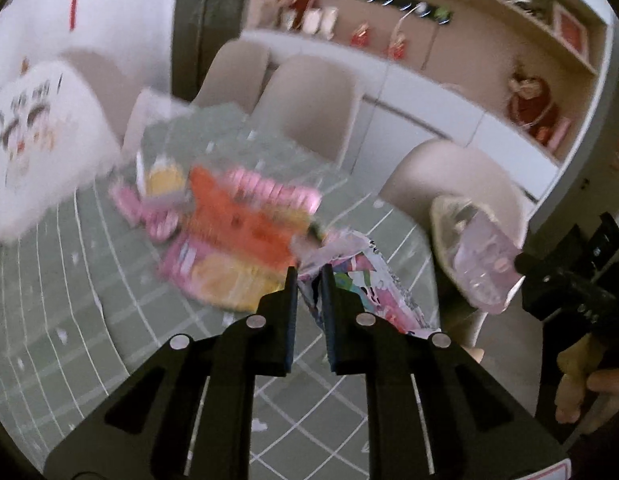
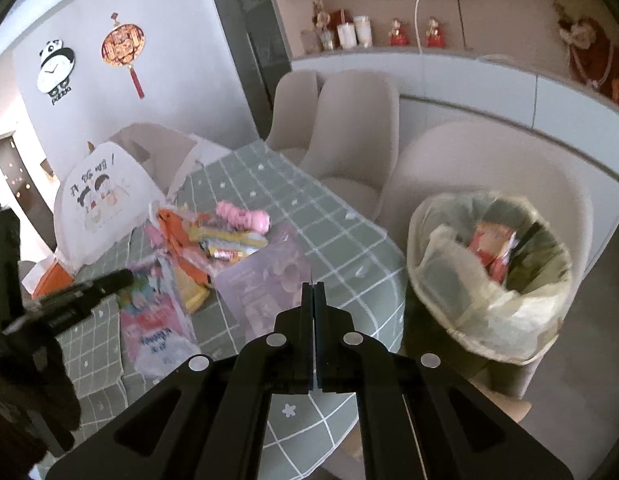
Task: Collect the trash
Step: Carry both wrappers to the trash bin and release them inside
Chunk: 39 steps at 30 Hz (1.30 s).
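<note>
My left gripper (image 1: 309, 270) is shut on a colourful cartoon-printed wrapper (image 1: 365, 284) and holds it over the green checked table (image 1: 89, 264). The right wrist view shows that wrapper (image 2: 153, 312) at the left gripper's tips (image 2: 121, 278). My right gripper (image 2: 314, 286) is shut on a pale purple plastic packet (image 2: 265, 280), which also shows in the left wrist view (image 1: 485, 256). A pile of orange, pink and yellow wrappers (image 2: 205, 236) lies on the table. A bin lined with a pale bag (image 2: 489, 276) stands right of the table with red wrappers inside.
Beige chairs (image 2: 349, 128) stand along the table's far side and one (image 2: 485, 160) behind the bin. A white cover with a cartoon print (image 2: 101, 204) sits at the table's far left. A white cabinet (image 2: 489, 80) with ornaments runs along the wall.
</note>
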Each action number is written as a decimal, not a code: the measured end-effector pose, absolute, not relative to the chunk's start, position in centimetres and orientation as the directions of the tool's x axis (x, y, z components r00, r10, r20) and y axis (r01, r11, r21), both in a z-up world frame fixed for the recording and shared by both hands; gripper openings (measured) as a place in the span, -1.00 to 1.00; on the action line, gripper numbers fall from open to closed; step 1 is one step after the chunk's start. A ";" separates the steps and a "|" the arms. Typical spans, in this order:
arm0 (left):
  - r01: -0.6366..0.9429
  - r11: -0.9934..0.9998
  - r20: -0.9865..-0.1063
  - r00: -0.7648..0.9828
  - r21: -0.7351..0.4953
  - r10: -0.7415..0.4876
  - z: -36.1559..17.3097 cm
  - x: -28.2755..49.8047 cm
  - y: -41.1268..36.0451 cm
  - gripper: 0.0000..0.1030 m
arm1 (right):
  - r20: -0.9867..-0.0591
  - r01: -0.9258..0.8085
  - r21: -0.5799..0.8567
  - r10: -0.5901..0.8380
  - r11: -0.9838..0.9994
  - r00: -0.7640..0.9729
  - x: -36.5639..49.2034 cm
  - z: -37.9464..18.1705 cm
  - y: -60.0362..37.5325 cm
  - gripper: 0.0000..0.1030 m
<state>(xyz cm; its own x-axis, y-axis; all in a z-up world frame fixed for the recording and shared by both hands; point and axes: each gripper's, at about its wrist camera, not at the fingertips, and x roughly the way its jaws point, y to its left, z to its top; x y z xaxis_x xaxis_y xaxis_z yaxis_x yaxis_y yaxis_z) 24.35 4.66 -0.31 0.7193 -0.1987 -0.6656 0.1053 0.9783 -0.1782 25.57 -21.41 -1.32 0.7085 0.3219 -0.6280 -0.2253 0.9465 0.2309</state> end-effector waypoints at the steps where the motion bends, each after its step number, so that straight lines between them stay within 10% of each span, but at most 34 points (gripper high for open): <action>1: 0.124 0.977 -0.652 0.729 -0.176 -0.210 0.5 24.4 4.6 -0.78 | -0.615 -0.218 0.227 0.314 0.949 0.724 25.2 -0.6 -21.7 -0.94; 19: 0.371 0.903 -0.474 0.769 -0.216 -0.429 7.7 30.6 -6.5 -0.78 | -0.523 -0.025 0.070 0.058 0.997 0.850 23.5 5.5 -32.2 -0.94; 39: 0.407 0.887 -0.663 0.606 -0.216 -0.440 -1.6 43.8 -25.3 -0.77 | -0.567 0.168 0.114 -0.075 0.979 0.820 28.8 1.6 -48.8 -0.94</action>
